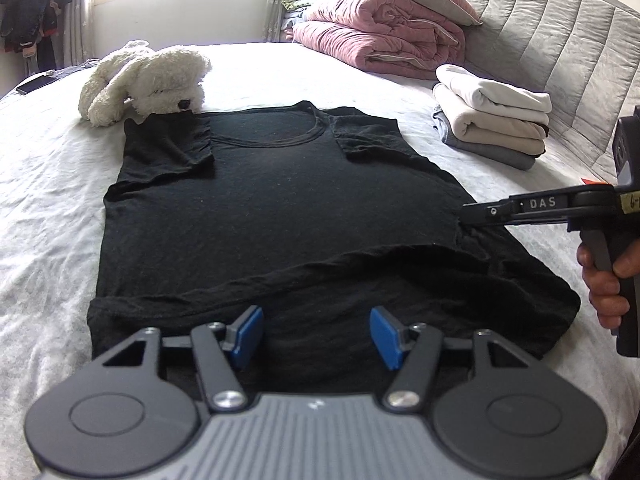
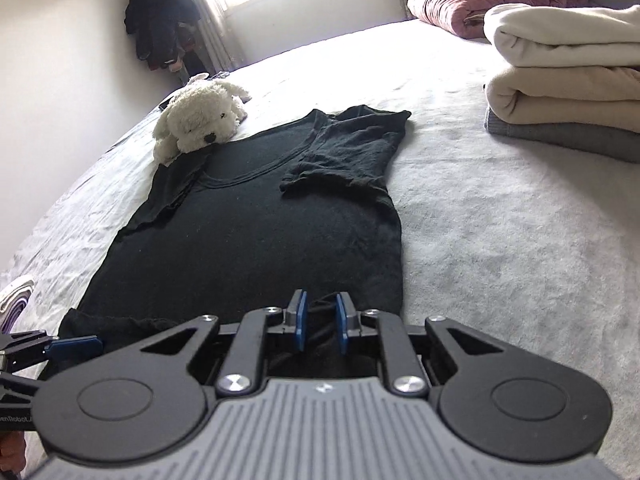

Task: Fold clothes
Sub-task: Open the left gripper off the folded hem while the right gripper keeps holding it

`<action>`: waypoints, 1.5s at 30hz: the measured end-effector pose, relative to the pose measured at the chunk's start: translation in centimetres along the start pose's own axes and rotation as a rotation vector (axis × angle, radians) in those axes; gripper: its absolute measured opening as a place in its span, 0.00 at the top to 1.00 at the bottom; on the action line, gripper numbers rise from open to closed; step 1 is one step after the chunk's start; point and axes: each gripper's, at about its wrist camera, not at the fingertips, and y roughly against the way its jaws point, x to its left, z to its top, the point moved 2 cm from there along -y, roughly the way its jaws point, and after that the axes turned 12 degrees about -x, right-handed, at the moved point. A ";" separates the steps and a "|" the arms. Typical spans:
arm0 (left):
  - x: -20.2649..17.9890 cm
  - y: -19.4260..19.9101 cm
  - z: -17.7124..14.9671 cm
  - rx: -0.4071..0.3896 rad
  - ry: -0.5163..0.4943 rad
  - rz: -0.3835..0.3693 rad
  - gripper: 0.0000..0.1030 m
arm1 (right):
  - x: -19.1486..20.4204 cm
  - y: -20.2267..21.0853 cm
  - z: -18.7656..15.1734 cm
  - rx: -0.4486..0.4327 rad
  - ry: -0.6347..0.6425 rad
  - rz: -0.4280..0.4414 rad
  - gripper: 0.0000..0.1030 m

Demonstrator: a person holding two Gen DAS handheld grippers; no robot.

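A black T-shirt [image 1: 272,200] lies flat on the white bed [image 1: 48,208], neck away from me, both short sleeves folded in over the chest. A fold edge crosses its lower part. My left gripper [image 1: 317,336] hovers over the near hem, blue pads wide apart, nothing between them. My right gripper [image 1: 466,216] reaches in from the right to the shirt's right edge, where the cloth bunches. In the right wrist view its pads [image 2: 300,326] stand a narrow gap apart over the T-shirt [image 2: 256,232], a small wrinkle between them, not pinched. One left pad [image 2: 74,346] shows at lower left.
A white plush dog [image 1: 140,80] rests at the shirt's far left shoulder. A stack of folded clothes [image 1: 492,120] sits at the far right, a pink quilt [image 1: 380,36] and grey headboard [image 1: 560,40] behind. A phone [image 1: 34,84] lies far left. A hand [image 1: 604,280] holds the right gripper.
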 end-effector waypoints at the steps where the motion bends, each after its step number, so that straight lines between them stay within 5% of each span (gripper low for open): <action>1: 0.2 0.0 0.0 -0.002 0.004 0.004 0.41 | 0.1 0.2 0.2 -0.009 0.014 0.000 0.74; 4: 0.7 0.1 0.2 -0.007 0.022 0.021 0.41 | 0.2 0.6 0.2 -0.019 0.047 0.000 0.64; 11: 1.1 -0.1 0.2 -0.002 0.030 0.040 0.41 | 0.5 0.0 -1.1 -0.002 0.123 -0.020 0.63; 12: 1.0 -0.2 0.1 0.000 0.024 0.042 0.41 | 0.7 -0.1 -1.3 -0.003 0.136 -0.024 0.66; 14: 0.9 -0.4 0.0 0.003 0.014 0.045 0.41 | 0.9 0.0 -1.5 -0.016 0.161 -0.031 0.90; 15: 0.9 -0.4 0.0 0.005 0.011 0.047 0.41 | 1.0 0.0 -1.6 -0.023 0.174 -0.038 0.93; 25: 0.9 -0.5 -0.1 0.012 0.002 0.057 0.41 | -0.3 1.5 -0.9 -0.095 0.230 -0.178 0.99; 33: 0.8 -0.5 0.1 -0.001 0.026 0.062 0.41 | 0.1 1.8 -1.0 -0.080 0.192 -0.073 0.77; 35: 0.6 -0.5 0.2 -0.006 0.029 0.060 0.41 | 0.6 1.7 -0.9 -0.088 0.195 -0.052 0.62; 42: -0.1 -0.8 0.7 -0.027 0.037 0.042 0.41 | 1.9 0.6 -1.6 -0.047 0.250 -0.036 0.62; 43: -0.2 -0.9 0.7 -0.029 0.037 0.037 0.41 | 1.8 0.3 -1.8 -0.038 0.250 -0.036 0.64; 45: -0.5 -1.1 0.9 -0.032 0.038 0.029 0.41 | 1.8 0.0 -2.2 -0.028 0.248 -0.031 0.85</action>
